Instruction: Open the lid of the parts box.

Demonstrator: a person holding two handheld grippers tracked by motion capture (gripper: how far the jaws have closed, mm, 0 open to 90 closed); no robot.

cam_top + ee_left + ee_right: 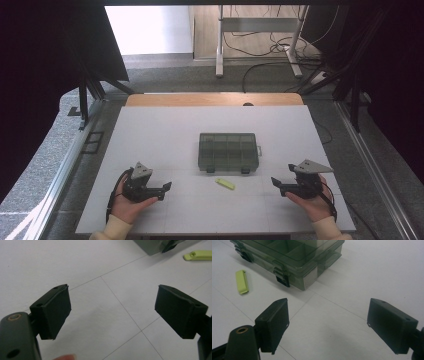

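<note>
One green box, lid shut, mid table; one yellow-green clip just in front of it, apart from it. Two tongs: left tongs and right tongs low at the near corners, both released, nothing between jaws, well apart from the clip. Right gripper view adds two black latches and the box's inner compartments; left gripper view catches a box corner and the clip

White table — green box, yellow clip.
</note>
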